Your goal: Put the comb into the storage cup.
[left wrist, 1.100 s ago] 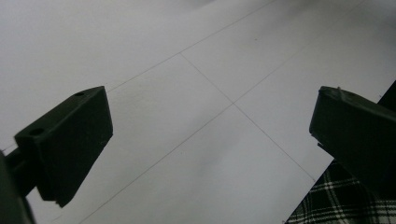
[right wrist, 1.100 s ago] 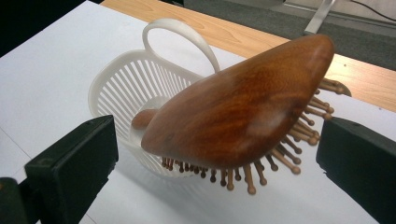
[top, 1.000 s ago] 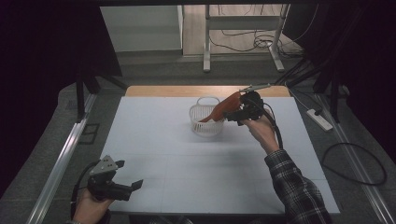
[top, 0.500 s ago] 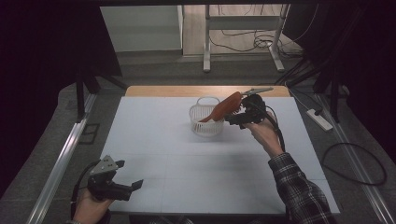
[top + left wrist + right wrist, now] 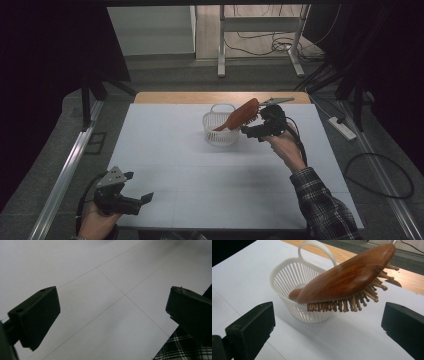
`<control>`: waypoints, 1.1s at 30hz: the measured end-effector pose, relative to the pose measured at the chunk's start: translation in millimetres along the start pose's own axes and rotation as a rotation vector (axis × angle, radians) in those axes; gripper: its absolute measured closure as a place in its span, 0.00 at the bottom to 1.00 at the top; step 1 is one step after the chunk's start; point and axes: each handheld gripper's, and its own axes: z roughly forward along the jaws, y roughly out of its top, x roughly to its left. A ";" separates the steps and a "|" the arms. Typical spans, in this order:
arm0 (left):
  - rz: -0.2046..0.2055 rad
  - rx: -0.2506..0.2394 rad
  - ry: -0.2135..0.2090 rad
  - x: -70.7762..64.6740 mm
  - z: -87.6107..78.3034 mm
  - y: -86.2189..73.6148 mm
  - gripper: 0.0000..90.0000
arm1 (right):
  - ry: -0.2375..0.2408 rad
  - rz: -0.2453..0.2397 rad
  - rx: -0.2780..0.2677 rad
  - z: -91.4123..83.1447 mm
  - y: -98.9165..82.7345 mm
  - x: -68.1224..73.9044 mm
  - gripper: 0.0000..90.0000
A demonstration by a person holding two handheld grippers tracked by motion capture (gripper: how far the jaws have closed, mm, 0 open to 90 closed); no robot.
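One reddish-brown wooden paddle hairbrush [image 5: 347, 277], handle down in the small white slatted plastic basket [image 5: 220, 131], head propped over its rim. My right tool [image 5: 261, 127] has backed off, jaws wide and empty: placement looks done. Left tool [image 5: 131, 202] open, idle at the white bench [image 5: 200, 185] edge.

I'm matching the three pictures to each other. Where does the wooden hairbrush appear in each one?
High view: hairbrush right of centre, handle down in the white basket.
Right gripper view: hairbrush upper centre, bristles downward, leaning over the basket.
Left gripper view: not in it.
Shared landmark: the basket.
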 end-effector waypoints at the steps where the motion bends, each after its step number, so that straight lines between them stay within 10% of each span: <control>1: 0.000 0.000 0.000 0.0 -0.1 0.0 0.00 | 0.001 -0.001 -0.002 -0.5 -0.7 0.6 0.00; 33: -0.003 -0.008 0.018 -1.1 -0.9 0.1 0.00 | 0.045 -0.025 0.000 -12.3 -30.5 6.0 0.00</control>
